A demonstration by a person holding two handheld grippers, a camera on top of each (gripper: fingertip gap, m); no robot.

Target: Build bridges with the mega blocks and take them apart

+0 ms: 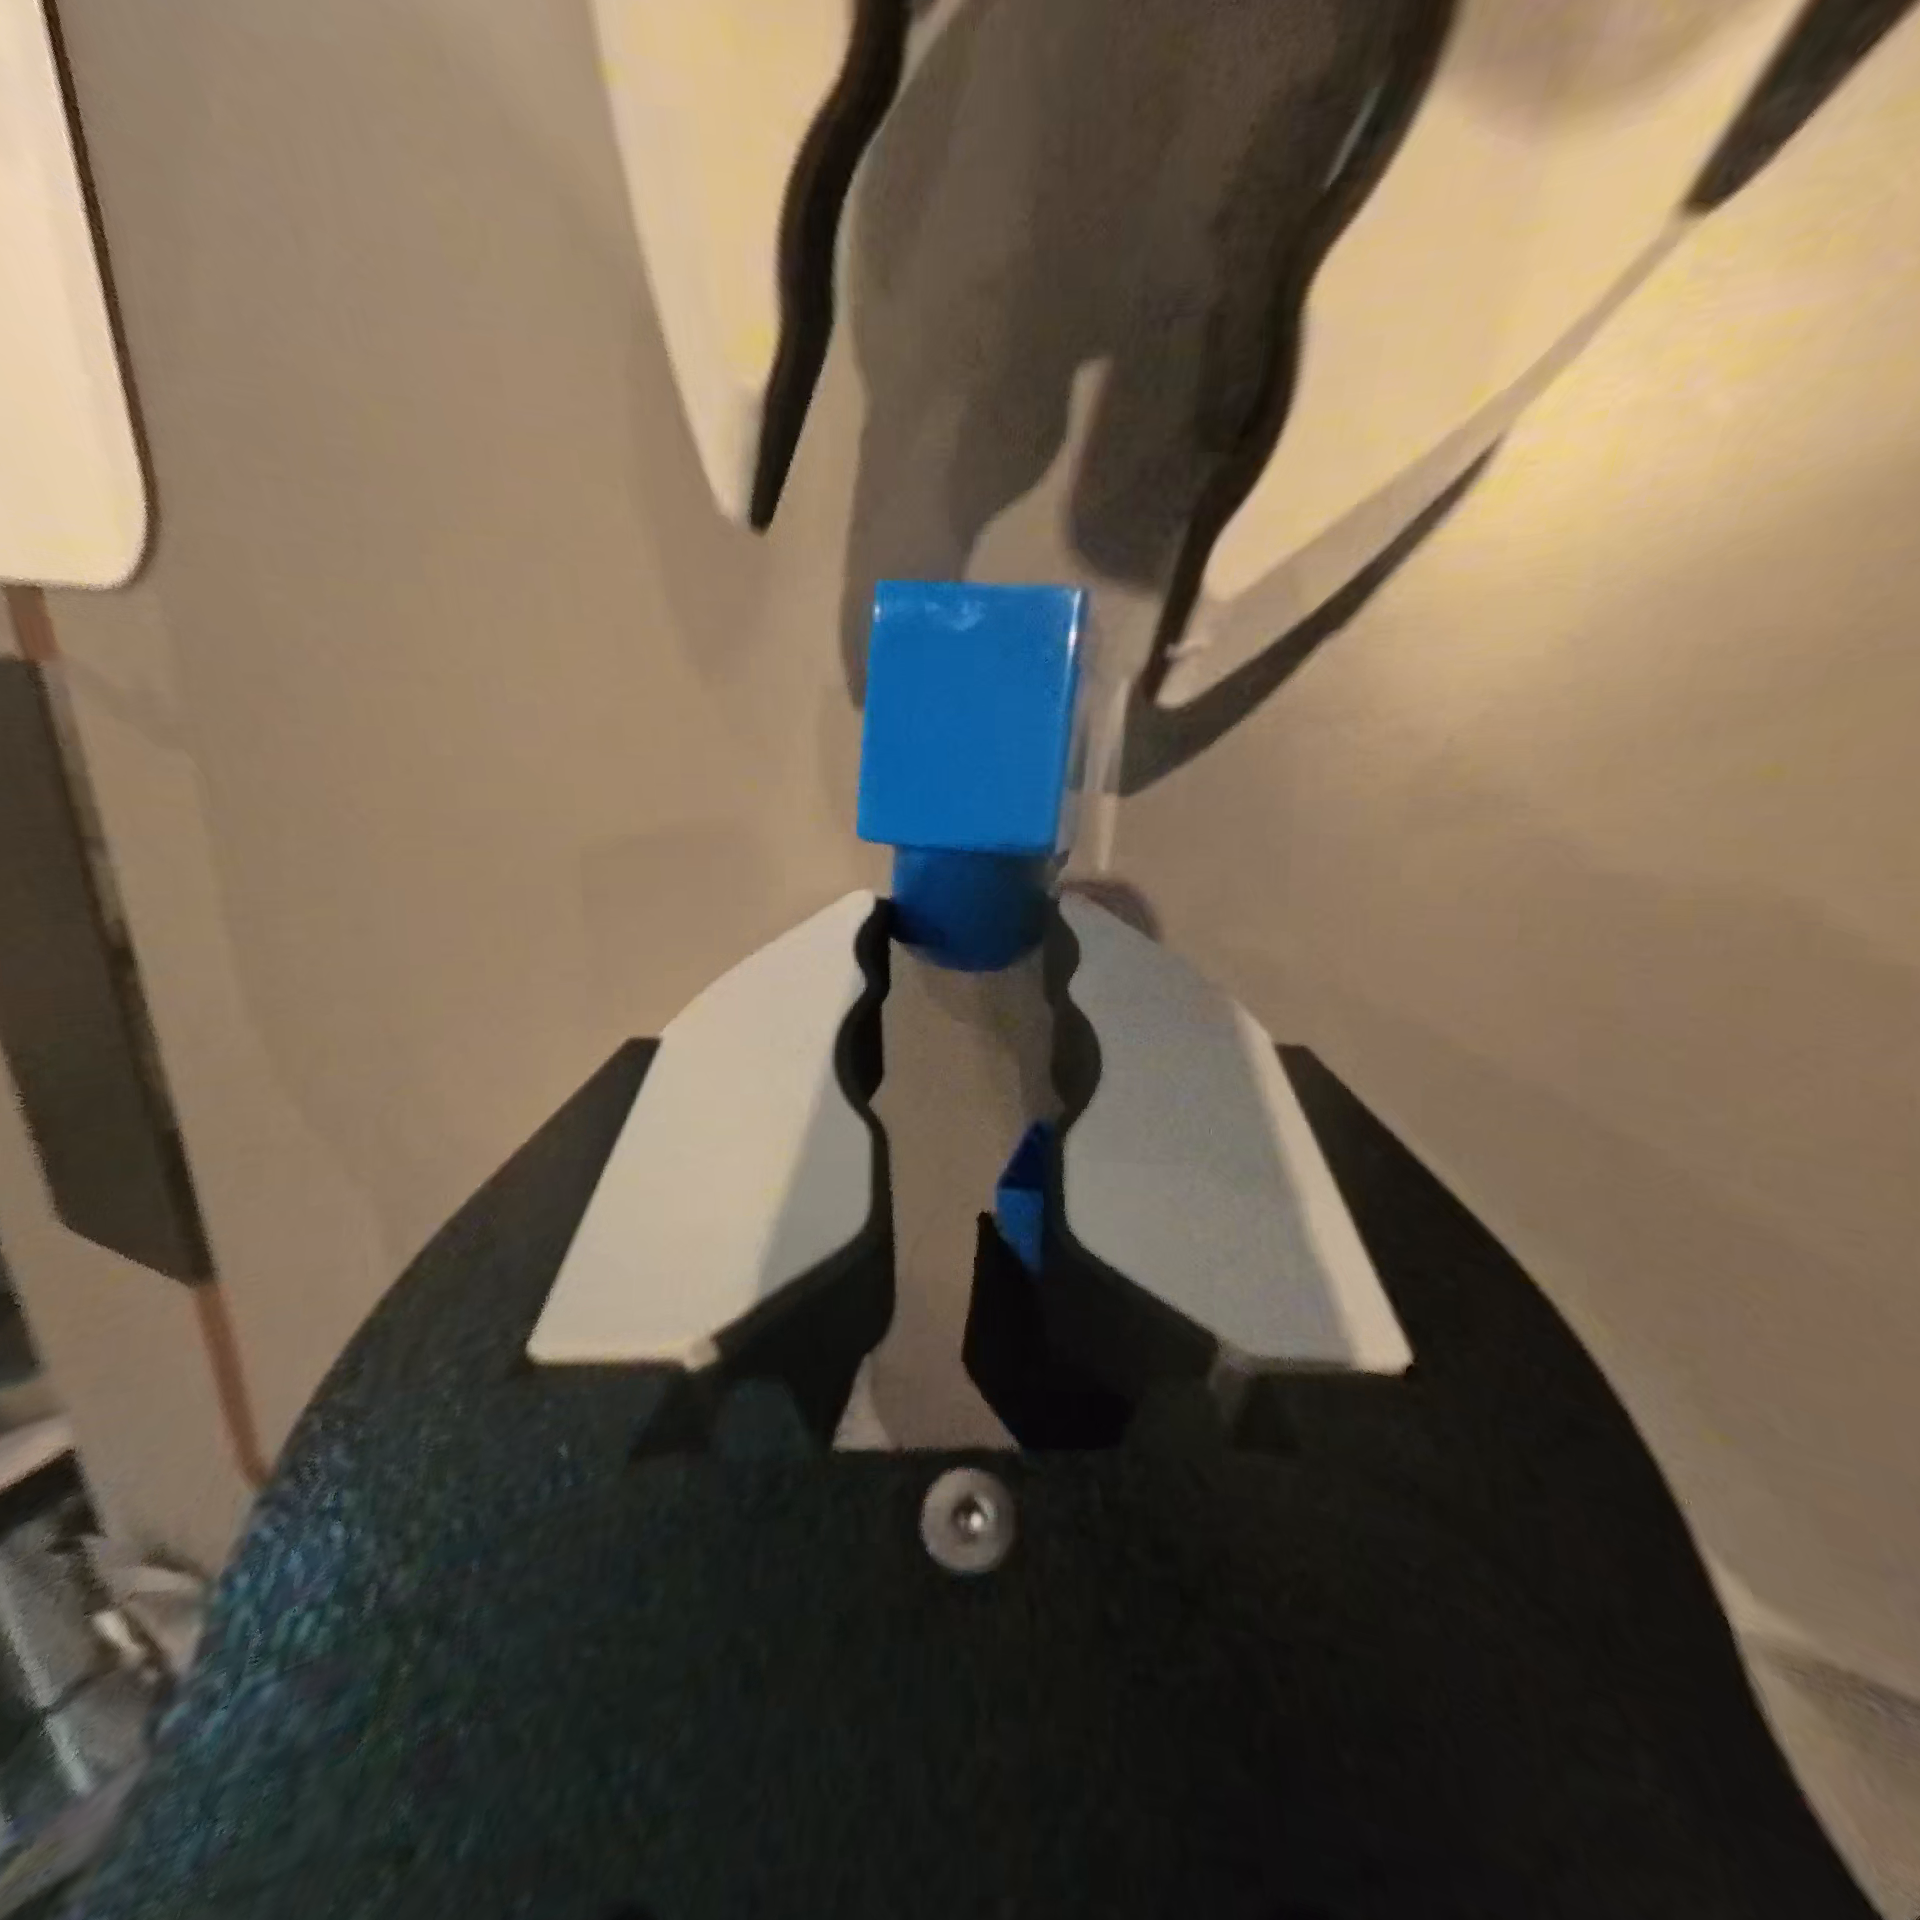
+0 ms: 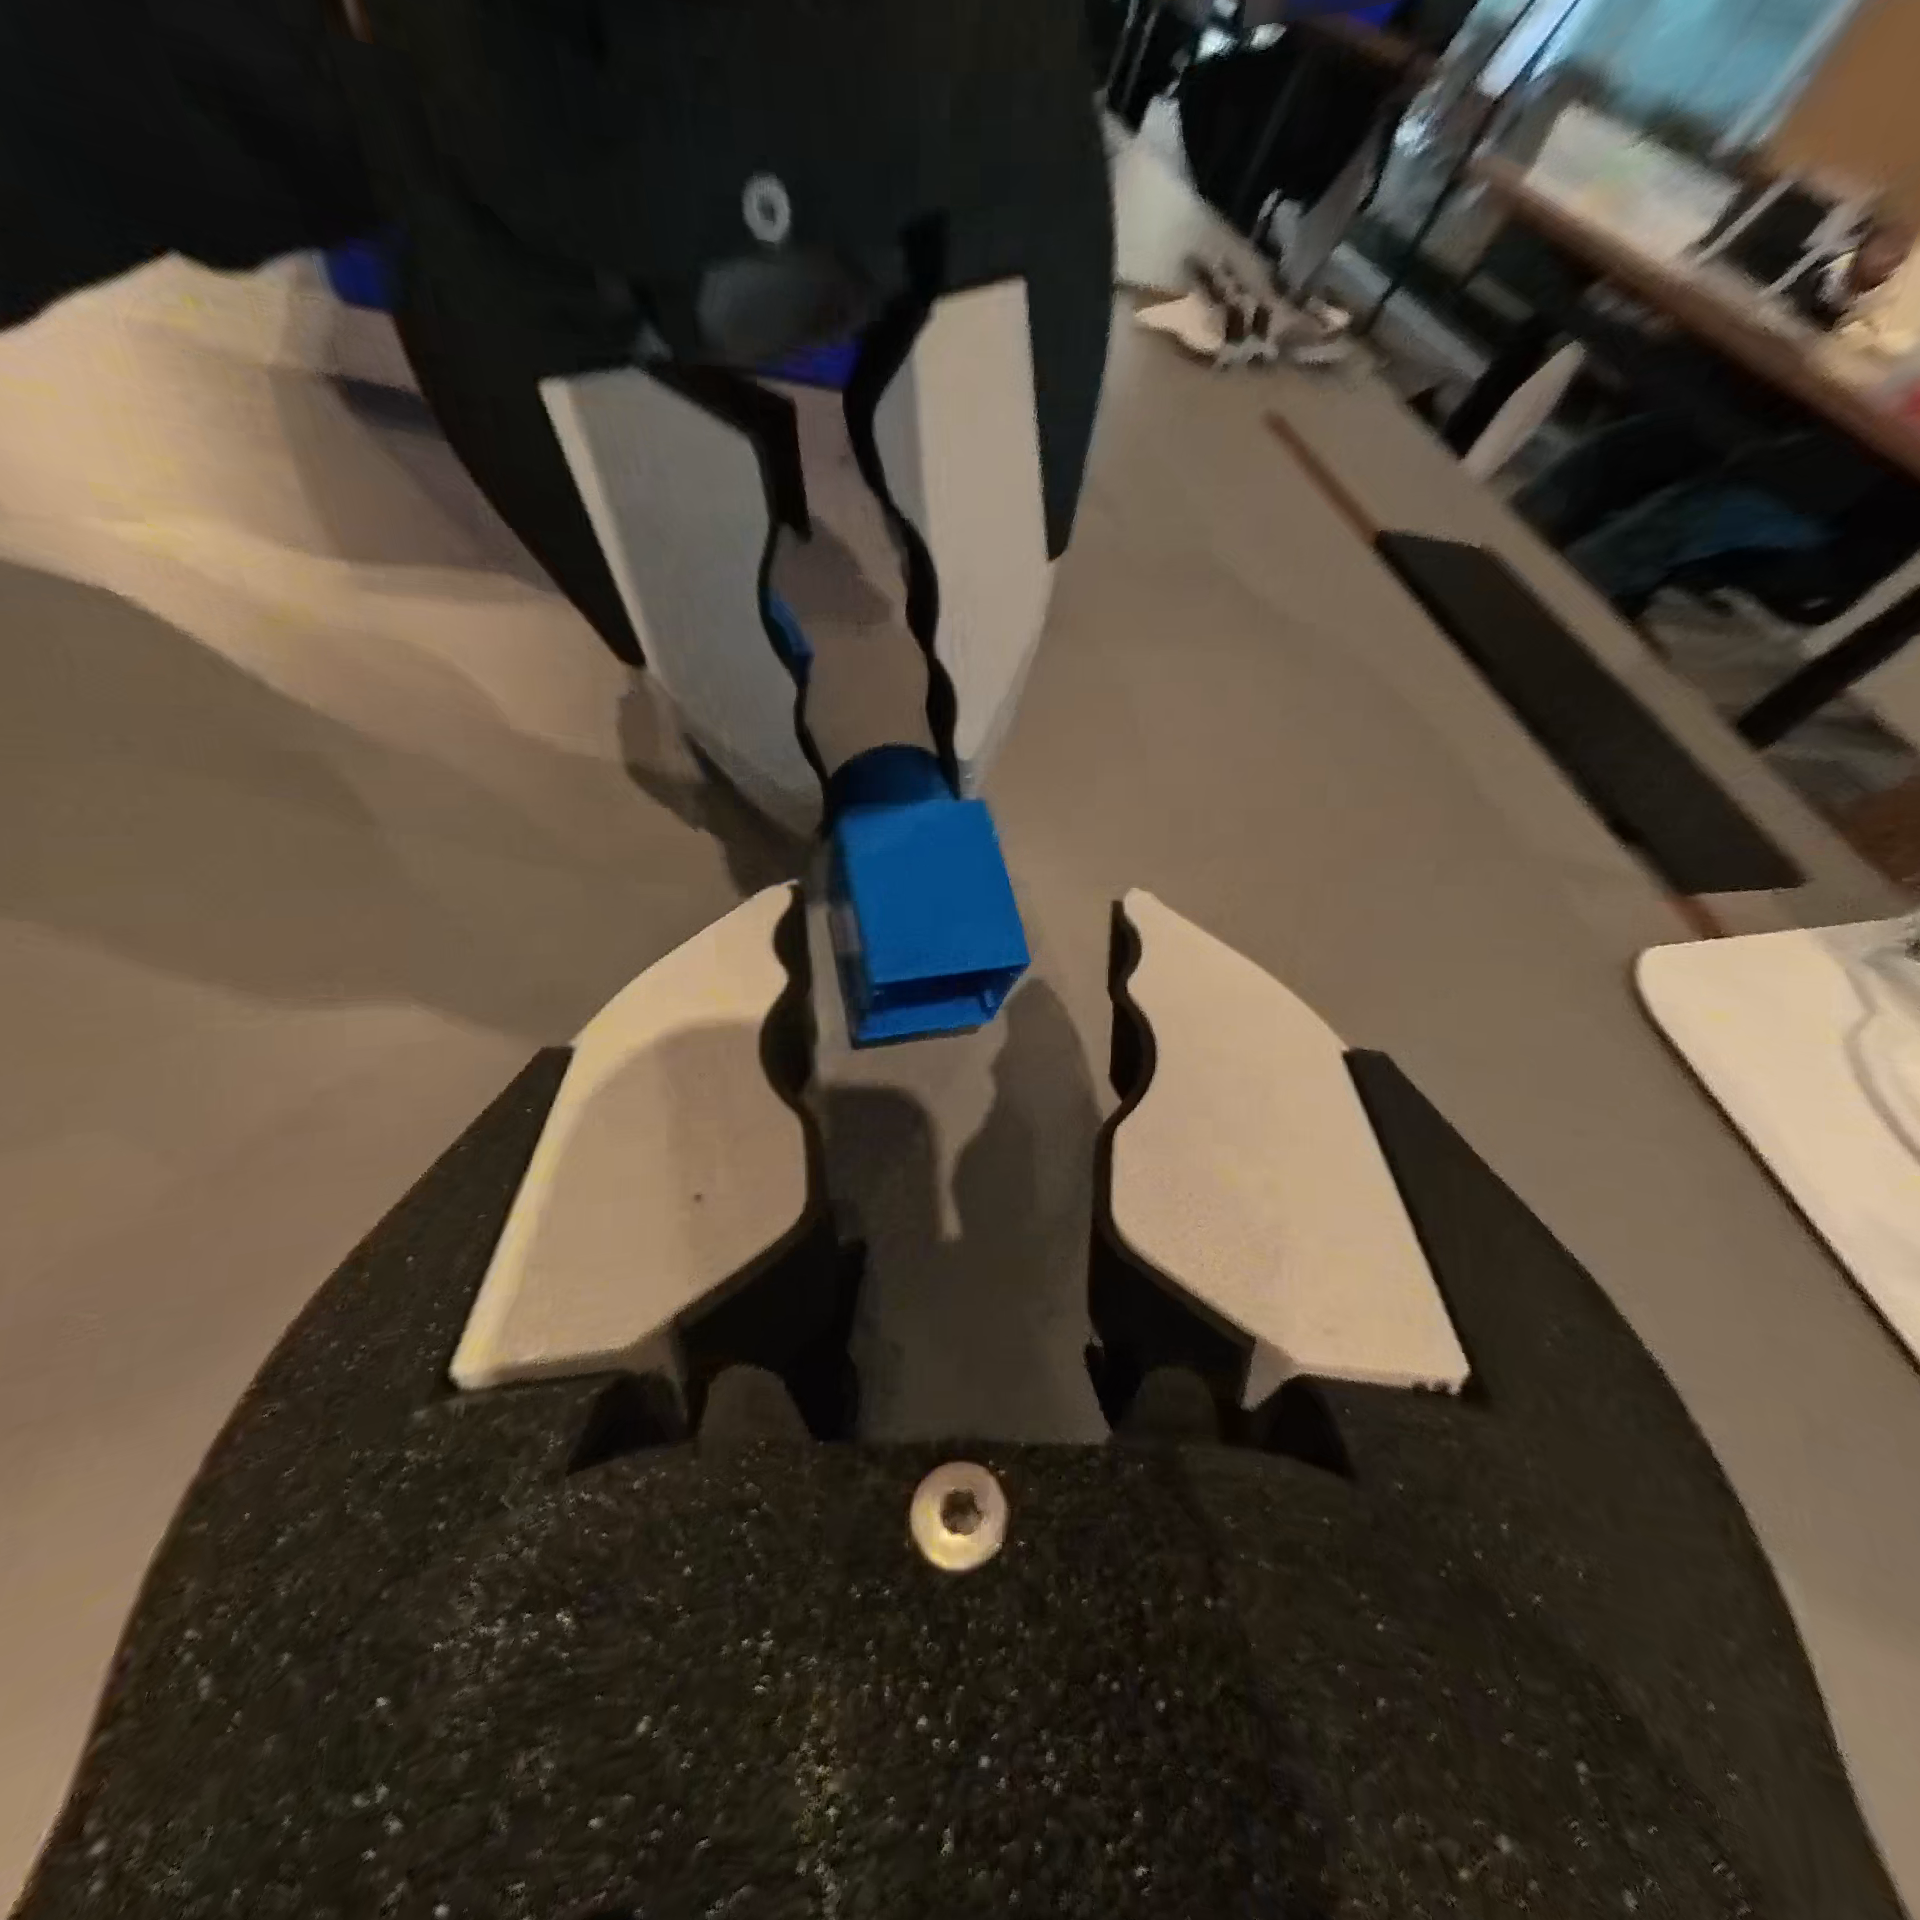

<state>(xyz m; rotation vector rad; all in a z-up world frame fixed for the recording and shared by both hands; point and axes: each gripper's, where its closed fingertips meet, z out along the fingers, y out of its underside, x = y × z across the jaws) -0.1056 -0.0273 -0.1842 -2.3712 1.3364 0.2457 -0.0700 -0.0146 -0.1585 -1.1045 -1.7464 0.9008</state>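
Observation:
One small blue mega block [image 1: 966,717] with a single round stud is held in the air over the grey table. My left gripper [image 1: 966,930] is shut on the block's stud, and the block's body sticks out past the fingertips. In the right wrist view the left gripper [image 2: 888,779] comes in from the top with the block [image 2: 925,925], whose hollow underside faces the camera. My right gripper [image 2: 956,909] is open, with the block's end between its fingertips and close to its left finger [image 2: 686,1039]. It shows blurred behind the block in the left wrist view [image 1: 1039,561].
A white board [image 2: 1787,1091] lies on the grey table [image 2: 1351,831] at the right, with a black strip [image 2: 1579,707] beyond it. The same board [image 1: 62,312] and strip [image 1: 83,987] show at the left of the left wrist view. Tables and chairs [image 2: 1662,364] stand farther back. Spacing between my two grippers at the tips: around 5 cm.

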